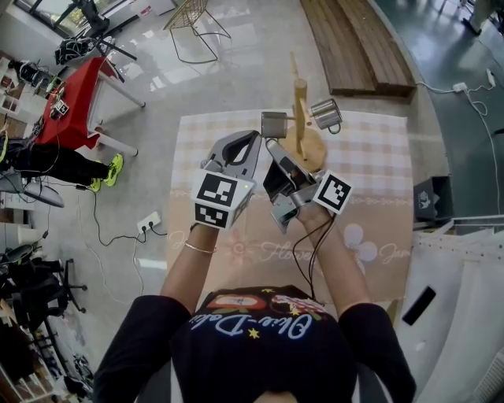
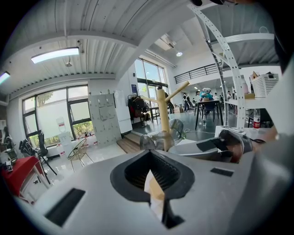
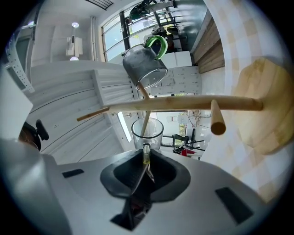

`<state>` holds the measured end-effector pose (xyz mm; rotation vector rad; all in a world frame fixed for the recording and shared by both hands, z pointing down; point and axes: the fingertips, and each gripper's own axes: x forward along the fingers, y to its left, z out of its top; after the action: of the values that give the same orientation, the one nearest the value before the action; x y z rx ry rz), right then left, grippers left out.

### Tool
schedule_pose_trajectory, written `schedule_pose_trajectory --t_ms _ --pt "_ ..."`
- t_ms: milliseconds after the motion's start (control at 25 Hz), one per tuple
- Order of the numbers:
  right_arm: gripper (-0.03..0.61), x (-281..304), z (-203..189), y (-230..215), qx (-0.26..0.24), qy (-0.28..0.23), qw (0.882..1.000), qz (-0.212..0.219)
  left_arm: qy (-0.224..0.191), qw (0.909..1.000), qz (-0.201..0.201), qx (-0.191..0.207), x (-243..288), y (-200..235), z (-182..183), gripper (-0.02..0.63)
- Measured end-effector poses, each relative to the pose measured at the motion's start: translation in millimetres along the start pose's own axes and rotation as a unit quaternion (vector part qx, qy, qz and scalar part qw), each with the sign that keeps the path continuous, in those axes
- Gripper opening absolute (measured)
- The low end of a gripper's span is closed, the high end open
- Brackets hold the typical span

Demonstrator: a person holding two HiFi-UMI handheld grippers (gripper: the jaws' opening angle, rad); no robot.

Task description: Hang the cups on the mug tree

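Note:
The wooden mug tree stands on its round base at the far side of the checked table. One metal cup with a green handle hangs on a right peg, also seen in the right gripper view as the hanging cup. My right gripper is shut on the handle of a second cup, held at a left peg whose tip reaches the cup's mouth. In the head view this cup sits just beyond my right gripper. My left gripper hovers beside it, shut and empty.
Off the table lie a red table at the left, a wire chair and a wooden bench beyond, a power strip on the floor, and a black box at the right.

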<state>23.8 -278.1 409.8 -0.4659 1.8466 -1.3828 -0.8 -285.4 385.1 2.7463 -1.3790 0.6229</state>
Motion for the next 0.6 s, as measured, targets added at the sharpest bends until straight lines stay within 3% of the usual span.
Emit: schedule_pose_trajectory --t_ms 320,600 --pt "0.049 -14.7 15.0 2.7 0.031 -0.013 0.999 0.012 -0.002 1.0000 0.000 0.002 9.8 -19.0 9.9 0.008" --pt "0.049 0.1 0.2 -3.6 0.053 -0.024 0.998 0.020 -0.004 1.0000 0.000 0.002 1.0 -1.6 3.1 0.008"
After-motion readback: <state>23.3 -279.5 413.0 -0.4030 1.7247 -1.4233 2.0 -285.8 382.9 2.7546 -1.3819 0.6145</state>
